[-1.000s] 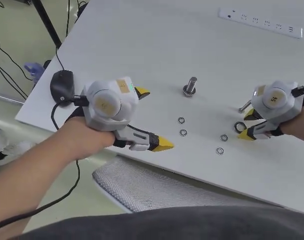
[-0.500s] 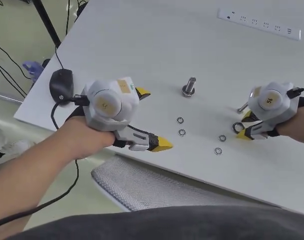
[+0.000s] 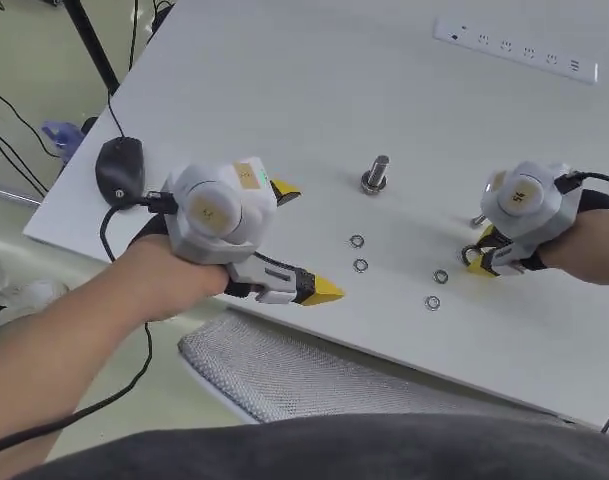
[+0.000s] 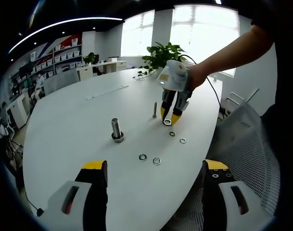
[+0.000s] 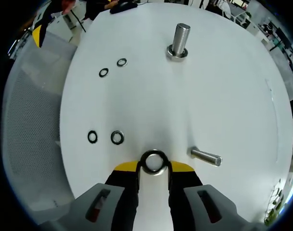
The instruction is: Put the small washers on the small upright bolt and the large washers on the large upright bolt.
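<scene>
- Over the last second the right gripper (image 3: 475,255) has slid across the white table (image 3: 284,90) toward the large bolt (image 3: 376,172), bringing the large washer (image 3: 468,258) along.
- Its yellow tips are pinched on that washer's rim. The right gripper view shows the grip plainest, though I can't tell whether the ring is clear of the tabletop.
- In the left gripper view the small bolt (image 4: 154,109) stands upright just beside the right gripper. In the head view that gripper's body covers most of it.
- The left gripper (image 3: 304,238) hangs over the table's near edge, jaws spread wide, holding nothing.
- Four small washers (image 3: 357,241) lie flat on the table in two pairs, between the grippers.
- The head view also takes in a mouse (image 3: 119,170) and a power strip (image 3: 514,48).
</scene>
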`<state>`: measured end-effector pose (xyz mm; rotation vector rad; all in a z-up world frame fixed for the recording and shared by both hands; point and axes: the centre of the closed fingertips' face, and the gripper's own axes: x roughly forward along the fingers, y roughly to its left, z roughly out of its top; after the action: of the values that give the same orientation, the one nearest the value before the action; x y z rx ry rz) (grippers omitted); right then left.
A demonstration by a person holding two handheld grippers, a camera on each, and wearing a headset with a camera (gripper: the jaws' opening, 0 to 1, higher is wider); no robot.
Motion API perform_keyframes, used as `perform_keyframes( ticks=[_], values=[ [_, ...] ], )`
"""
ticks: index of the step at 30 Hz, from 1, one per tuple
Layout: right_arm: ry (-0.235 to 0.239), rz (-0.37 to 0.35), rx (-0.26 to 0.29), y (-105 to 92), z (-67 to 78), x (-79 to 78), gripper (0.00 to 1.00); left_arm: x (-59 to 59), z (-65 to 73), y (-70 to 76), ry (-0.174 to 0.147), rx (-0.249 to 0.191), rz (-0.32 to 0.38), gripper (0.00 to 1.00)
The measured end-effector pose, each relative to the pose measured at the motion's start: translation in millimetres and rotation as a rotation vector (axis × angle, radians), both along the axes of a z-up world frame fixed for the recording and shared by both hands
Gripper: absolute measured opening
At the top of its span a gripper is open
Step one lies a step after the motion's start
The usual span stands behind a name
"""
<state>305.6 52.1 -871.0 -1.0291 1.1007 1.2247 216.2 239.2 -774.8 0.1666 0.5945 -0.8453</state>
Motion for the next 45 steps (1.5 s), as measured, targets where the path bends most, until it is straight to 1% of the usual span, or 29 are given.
perform_keyframes(
  ticks=[5, 11, 14, 16, 17, 18, 22, 26, 27, 28, 29, 30, 31, 34, 36, 37, 38, 40, 43, 45],
  values=[
    [-0.004, -0.009, 0.011, -0.8, 0.6, 0.5, 0.22, 1.5, 2.7, 0.3, -0.003, -0.003, 0.002, 0.8],
    [-0.007, -0.007, 0.006, -0.3, 1.9, 1.7, 0.22, 0.5, 2.4, 3.0, -0.001, 0.009, -0.003, 0.79],
    [0.008, -0.017, 0.013, 2.3, 8.2, 0.4, 0.22, -0.2, 1.7, 3.3, -0.002, 0.011, -0.007, 0.79],
    [0.01, -0.011, 0.005, 1.9, 9.9, -0.5, 0.22, 0.1, 0.9, 3.4, -0.009, 0.012, -0.014, 0.79],
    [0.024, -0.011, -0.004, 0.8, 11.1, -2.6, 0.22, 0.1, 0.4, 3.6, -0.008, 0.014, -0.015, 0.79],
    [0.027, -0.01, -0.006, 0.7, 12.6, -3.0, 0.22, 0.2, -0.4, 4.0, -0.006, 0.017, -0.014, 0.79],
    [0.017, -0.016, -0.002, 2.0, 25.1, 0.0, 0.22, 2.8, -0.4, 5.6, -0.008, 0.01, -0.008, 0.8],
    [0.024, -0.026, -0.002, 4.8, 43.1, 0.5, 0.22, 3.2, -1.4, 8.0, -0.013, 0.008, -0.012, 0.81],
    [0.033, -0.026, -0.013, 3.7, 45.6, -0.2, 0.22, 2.6, -2.6, 8.4, -0.005, 0.007, -0.012, 0.82],
    [0.022, -0.021, -0.015, 4.2, 50.4, 1.9, 0.22, 2.3, -3.3, 8.5, -0.004, 0.005, -0.012, 0.83],
    [-0.001, -0.021, -0.004, 6.8, 54.7, 6.8, 0.22, 2.0, -3.3, 8.3, -0.004, 0.003, -0.013, 0.85],
    [0.003, -0.03, -0.005, 7.5, 58.6, 7.8, 0.22, 1.5, -3.3, 8.0, -0.003, 0.001, -0.014, 0.86],
    [0.007, -0.035, -0.005, 7.3, 55.9, 10.7, 0.22, 0.4, -3.9, 7.5, 0.003, -0.003, -0.015, 0.87],
    [-0.002, -0.044, 0.004, 12.6, 65.1, 15.3, 0.22, -2.1, -6.1, 6.4, 0.008, 0.001, -0.023, 0.92],
    [-0.005, -0.039, 0.006, 16.6, 72.0, 15.9, 0.22, -4.7, -7.4, 5.4, 0.02, -0.005, -0.028, 0.94],
    [-0.015, -0.019, 0.024, 22.0, 76.9, 16.9, 0.22, -4.4, -7.7, 5.9, 0.019, -0.005, -0.022, 0.96],
    [-0.016, -0.019, 0.029, 24.3, 79.7, 17.6, 0.22, -3.4, -7.7, 6.9, 0.015, -0.003, -0.015, 0.96],
    [-0.014, -0.017, 0.032, 29.2, 86.6, 17.9, 0.22, -4.4, -7.9, 7.2, 0.022, -0.007, -0.018, 0.94],
    [-0.015, -0.011, 0.038, 36.4, 94.6, 21.2, 0.22, -3.4, -8.2, 8.4, 0.016, 0.001, -0.017, 0.93],
    [-0.005, -0.013, 0.055, 43.4, 97.9, 23.5, 0.22, -4.6, -8.3, 7.7, 0.017, 0.009, -0.021, 0.96]
  ],
)
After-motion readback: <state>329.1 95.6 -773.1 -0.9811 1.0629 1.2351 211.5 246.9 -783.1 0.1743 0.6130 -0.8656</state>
